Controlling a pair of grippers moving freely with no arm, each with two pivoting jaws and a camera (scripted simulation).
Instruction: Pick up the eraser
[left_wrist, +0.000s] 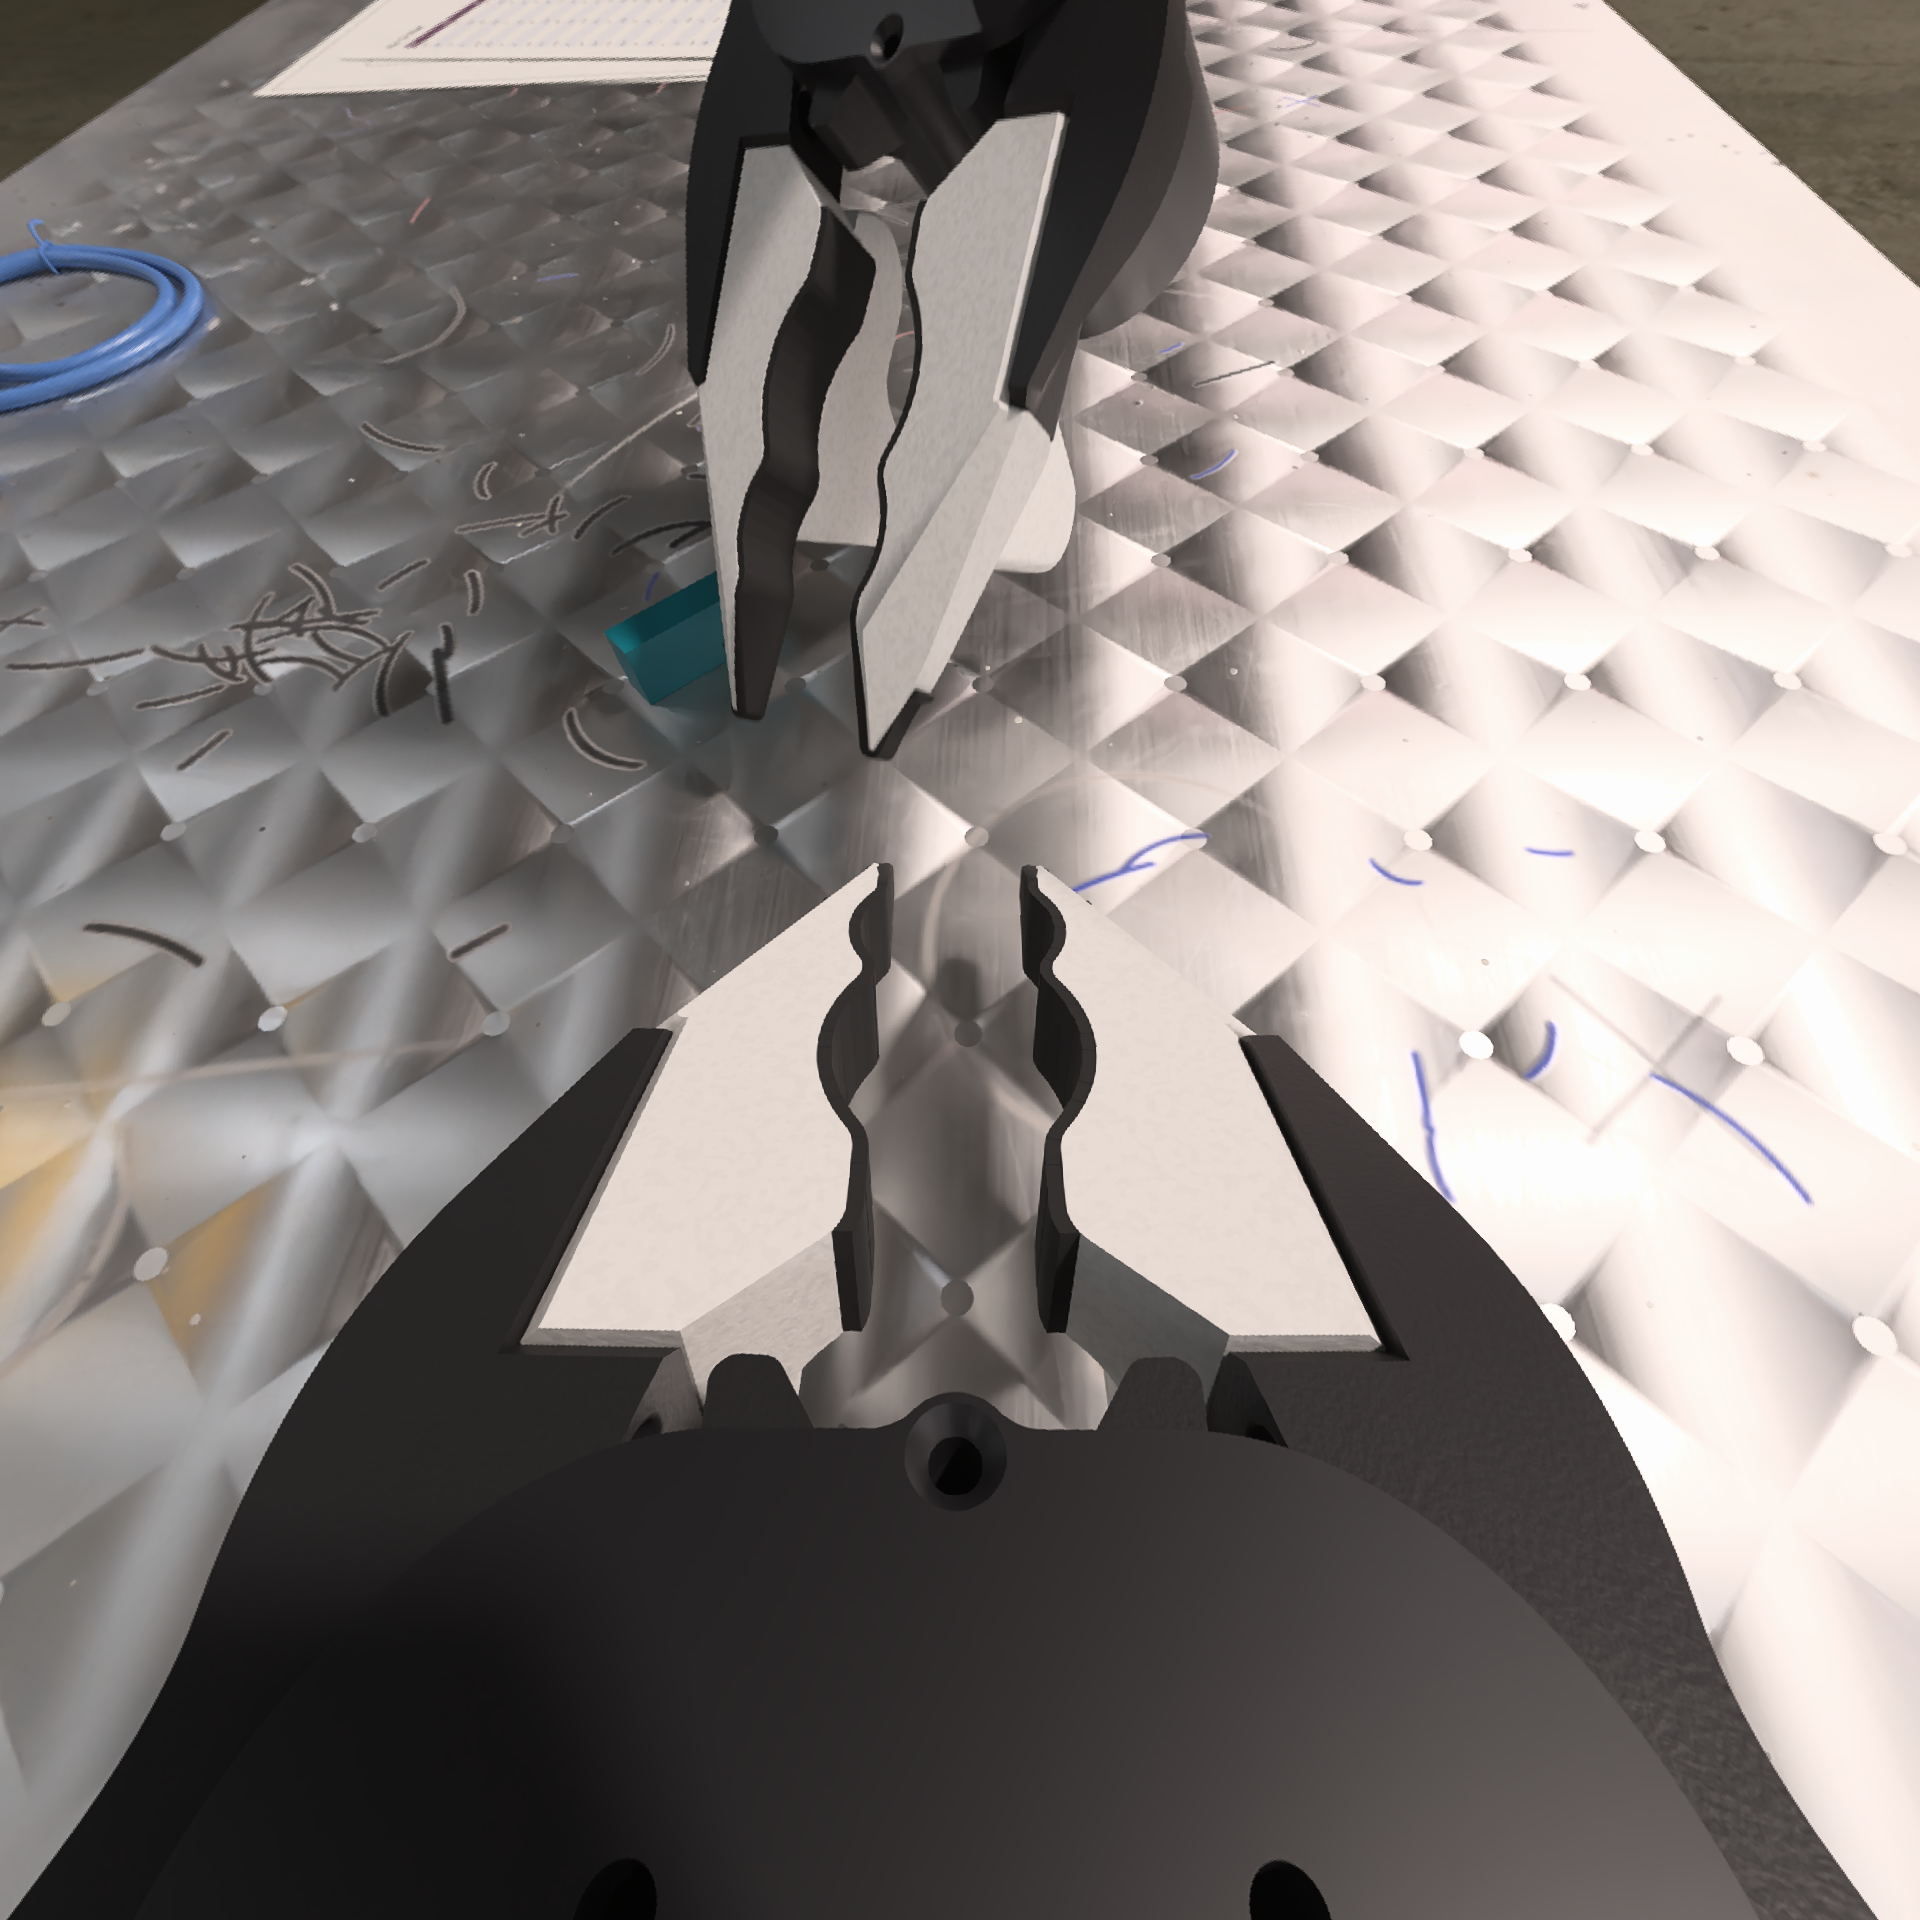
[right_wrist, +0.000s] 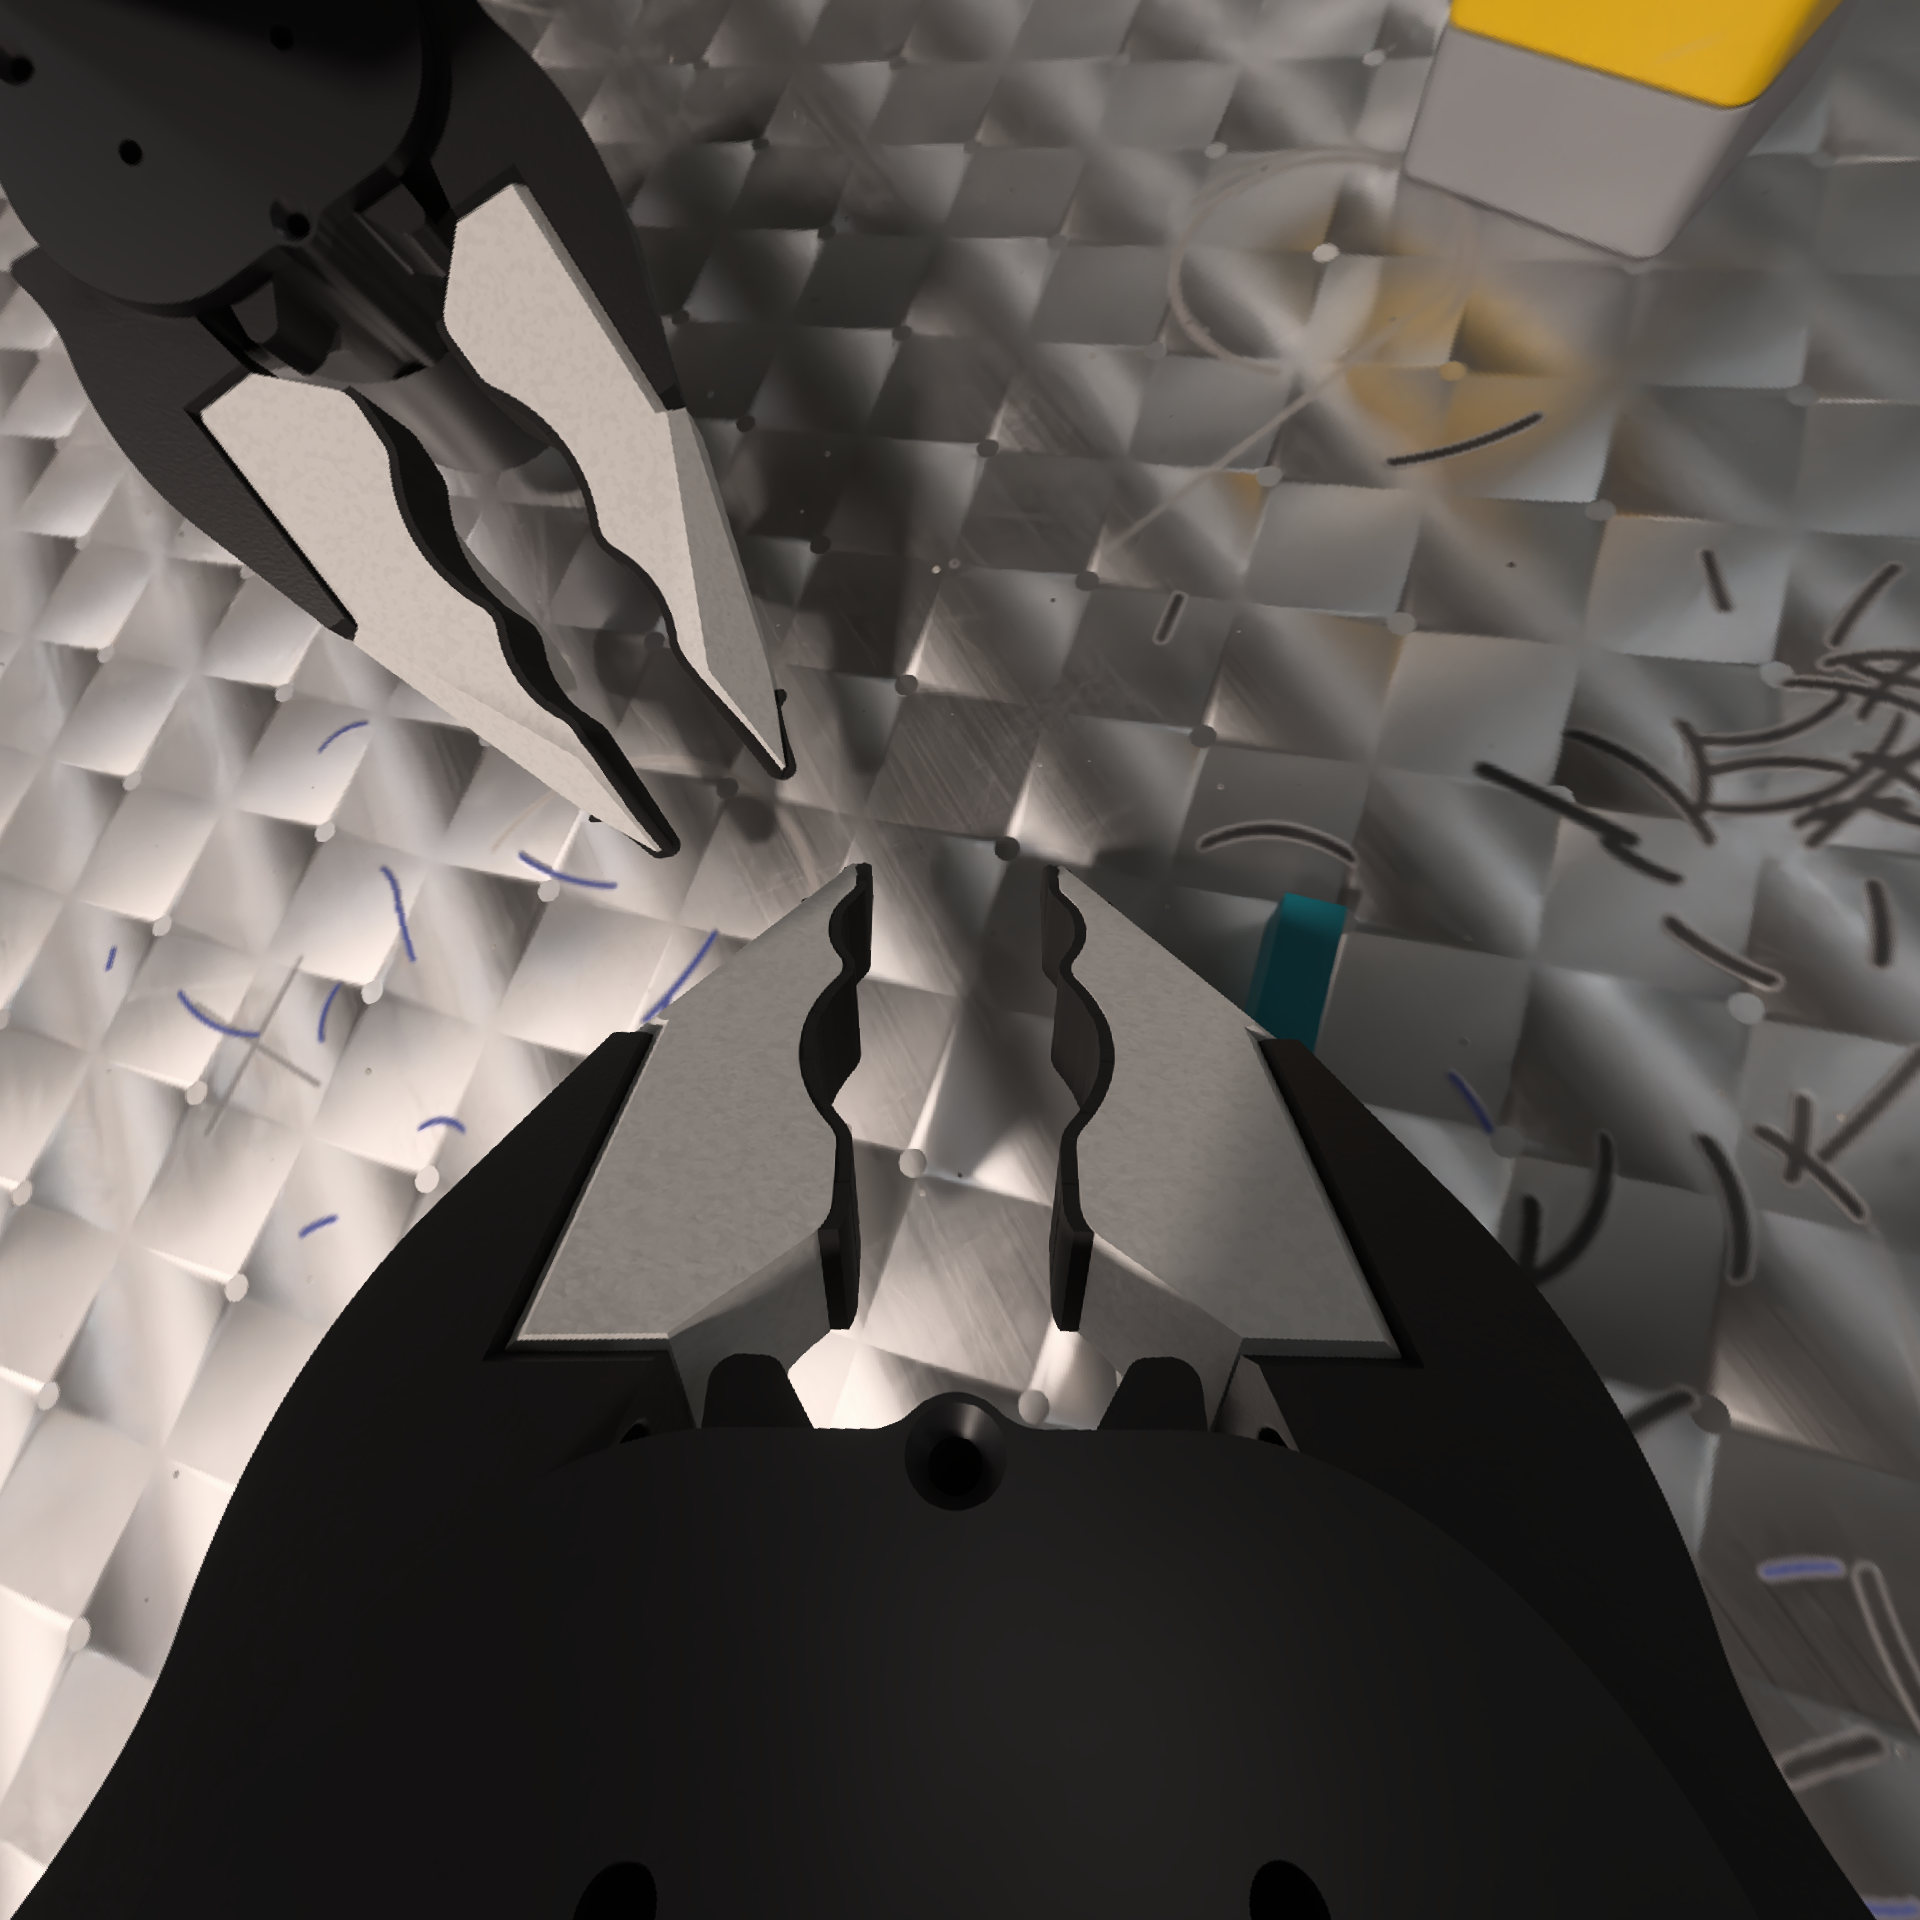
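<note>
Teal eraser (right_wrist: 1294, 966) lies on engine-turned metal tabletop (left_wrist: 1455, 623), just outside right gripper (right_wrist: 956, 883), beside its right finger, not between. Both tongs narrowly parted, empty; left gripper (left_wrist: 956, 883) idles opposite. Your risk: closing now grabs air, or fingertip nudges eraser away. Tips near each other, may clash. No containers seen.

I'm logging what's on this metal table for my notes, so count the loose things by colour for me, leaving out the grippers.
Teal: 1, the eraser lying beside the right gripper.
Blue: 1, the coiled cable near the table's edge.
White: 1, the printed paper sheet at the far end.
Yellow and grey: 1, the yellow-topped block.
Total: 4
</note>
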